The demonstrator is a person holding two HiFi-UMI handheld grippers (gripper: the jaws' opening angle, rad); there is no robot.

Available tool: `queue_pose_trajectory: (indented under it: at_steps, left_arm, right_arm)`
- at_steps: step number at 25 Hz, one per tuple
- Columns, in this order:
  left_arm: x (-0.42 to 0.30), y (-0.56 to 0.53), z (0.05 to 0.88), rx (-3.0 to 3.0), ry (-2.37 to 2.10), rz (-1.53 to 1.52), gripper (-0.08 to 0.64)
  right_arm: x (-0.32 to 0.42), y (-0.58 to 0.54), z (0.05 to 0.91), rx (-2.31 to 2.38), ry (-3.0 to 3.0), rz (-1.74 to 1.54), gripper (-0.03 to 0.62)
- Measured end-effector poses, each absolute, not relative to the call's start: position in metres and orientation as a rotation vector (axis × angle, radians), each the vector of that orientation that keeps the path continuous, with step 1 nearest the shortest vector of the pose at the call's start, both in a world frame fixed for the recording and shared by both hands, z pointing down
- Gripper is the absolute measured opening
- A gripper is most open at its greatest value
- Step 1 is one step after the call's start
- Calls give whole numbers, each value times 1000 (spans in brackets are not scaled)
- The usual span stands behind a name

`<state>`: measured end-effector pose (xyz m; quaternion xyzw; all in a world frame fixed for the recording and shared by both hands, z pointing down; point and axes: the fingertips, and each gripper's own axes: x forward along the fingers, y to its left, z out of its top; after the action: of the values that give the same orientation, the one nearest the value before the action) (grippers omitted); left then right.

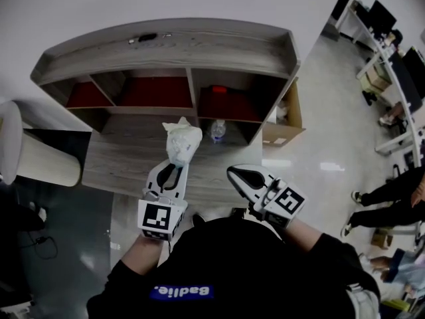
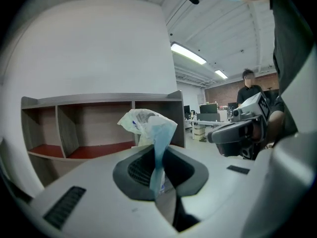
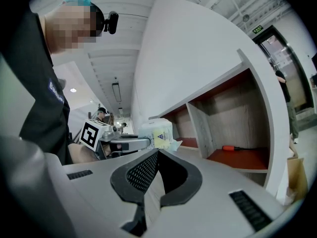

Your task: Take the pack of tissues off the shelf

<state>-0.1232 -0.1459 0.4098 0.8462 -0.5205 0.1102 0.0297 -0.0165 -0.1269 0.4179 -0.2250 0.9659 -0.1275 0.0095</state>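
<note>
Holding item, listed first: your left gripper (image 2: 159, 168) is clamped on the pack of tissues (image 2: 146, 124). Its jaws pinch a thin bluish fold of the wrapper, and the crumpled white bulk of the pack stands up just past the jaw tips.

Location of the pack: outside the shelf (image 1: 166, 48), which lies ahead of your left gripper with its open compartments facing you.

Your right gripper (image 3: 157, 155): jaws together, nothing between them. It sits just to the right of your left gripper, near it but apart, and points toward the pack from that side.

Ahead of your right gripper, in the shelf:
- a tool with an orange handle (image 3: 233, 148), lying flat on the red floor of the right-hand compartment.

Ahead of both grippers, below the shelf:
- a wooden desk surface (image 1: 126, 158);
- a small clear bottle (image 1: 218, 131), upright on that surface, just beyond the pack.

Further right of your right gripper:
- an open cardboard box (image 1: 285, 121), beside the shelf's right end.

On the shelf's top board — a small dark object (image 1: 147, 37), too small to identify.
</note>
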Motion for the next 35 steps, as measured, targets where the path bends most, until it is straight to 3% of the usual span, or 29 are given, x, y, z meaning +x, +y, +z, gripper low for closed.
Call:
queue_pose_trajectory:
  at_steps: [35]
  left_arm:
    - [-99,-127,408,2564,-1522,223,37]
  right_arm:
    - [-24,-129,421,-703,3031,-383,26]
